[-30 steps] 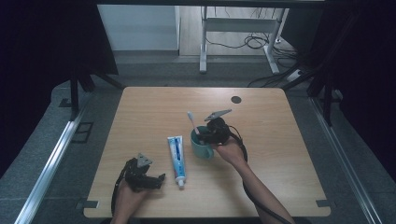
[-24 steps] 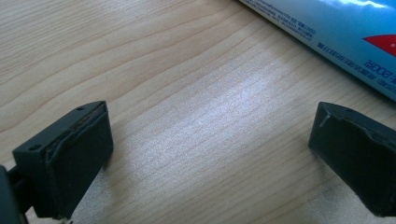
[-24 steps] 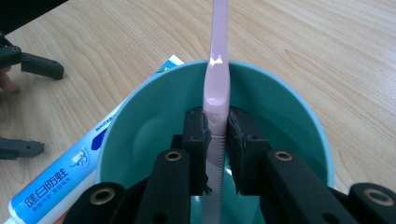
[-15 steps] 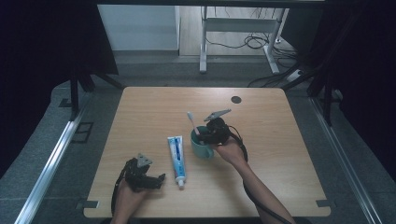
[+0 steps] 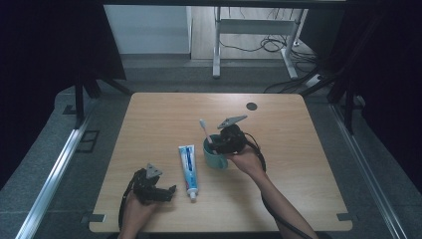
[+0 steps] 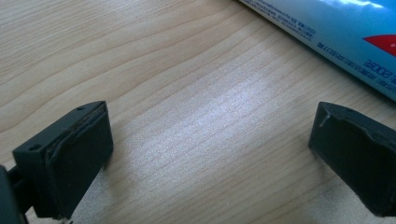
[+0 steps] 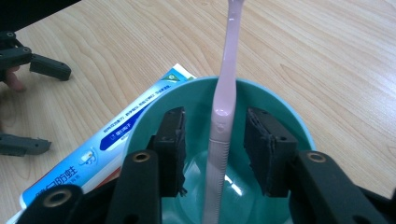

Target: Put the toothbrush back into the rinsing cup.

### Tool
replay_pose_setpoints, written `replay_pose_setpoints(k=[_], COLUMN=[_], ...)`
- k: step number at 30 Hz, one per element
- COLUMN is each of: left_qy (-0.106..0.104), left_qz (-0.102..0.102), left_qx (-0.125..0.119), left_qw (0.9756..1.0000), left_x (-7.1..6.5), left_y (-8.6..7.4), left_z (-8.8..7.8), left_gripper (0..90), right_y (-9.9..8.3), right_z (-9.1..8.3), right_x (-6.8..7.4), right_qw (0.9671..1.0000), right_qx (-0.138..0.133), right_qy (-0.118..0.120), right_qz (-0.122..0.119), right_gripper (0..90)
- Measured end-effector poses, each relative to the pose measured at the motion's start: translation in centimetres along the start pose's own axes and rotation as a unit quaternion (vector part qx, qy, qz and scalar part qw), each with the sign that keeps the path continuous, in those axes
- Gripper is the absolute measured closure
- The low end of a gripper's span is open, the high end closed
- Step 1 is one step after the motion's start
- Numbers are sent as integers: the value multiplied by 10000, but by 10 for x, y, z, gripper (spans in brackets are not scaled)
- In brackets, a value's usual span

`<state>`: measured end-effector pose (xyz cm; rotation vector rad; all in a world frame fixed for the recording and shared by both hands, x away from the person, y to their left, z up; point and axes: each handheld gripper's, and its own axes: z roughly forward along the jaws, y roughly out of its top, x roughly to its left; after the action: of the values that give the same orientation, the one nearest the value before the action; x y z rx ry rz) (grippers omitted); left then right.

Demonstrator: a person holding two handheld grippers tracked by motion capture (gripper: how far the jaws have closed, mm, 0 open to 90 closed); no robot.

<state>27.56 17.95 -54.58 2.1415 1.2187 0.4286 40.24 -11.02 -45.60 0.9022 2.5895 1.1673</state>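
Wooden table [image 5: 298,149], pale grain, dark floor around it, cables beyond the far edge.

Item 1, near edge, about 7 o'clock: left gripper [image 5: 166,191], resting on the tabletop, jaws wide apart over bare wood, nothing between them.

Item 2, just beside it at its 2 o'clock: toothpaste tube [image 5: 188,167], blue and white, lying flat, cap toward the near edge.

Item 3, table centre: teal cup [image 5: 214,158], upright, touching or nearly touching the tube's far end.

Item 4: pink toothbrush [image 7: 223,116], standing in the cup, head up, leaning toward 11 o'clock.

Item 5: right gripper [image 7: 215,149], jaws dipped inside the cup, just opened, pads standing clear on either side of the toothbrush handle.

Item 6, far edge, 1 o'clock: round dark grommet [image 5: 252,106].
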Motion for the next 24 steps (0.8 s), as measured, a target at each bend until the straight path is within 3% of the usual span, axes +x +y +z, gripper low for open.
replay_pose_setpoints(k=[24], left_qy=[0], left_qz=[-2], left_qx=[-5], left_qw=[10000], left_x=[0], left_y=[0], left_z=[0], left_gripper=[0], right_y=[10], right_z=[-18], right_x=[6], right_qw=[9999], right_qx=[-3], right_qy=[-12], right_qz=[-113], right_gripper=[385])
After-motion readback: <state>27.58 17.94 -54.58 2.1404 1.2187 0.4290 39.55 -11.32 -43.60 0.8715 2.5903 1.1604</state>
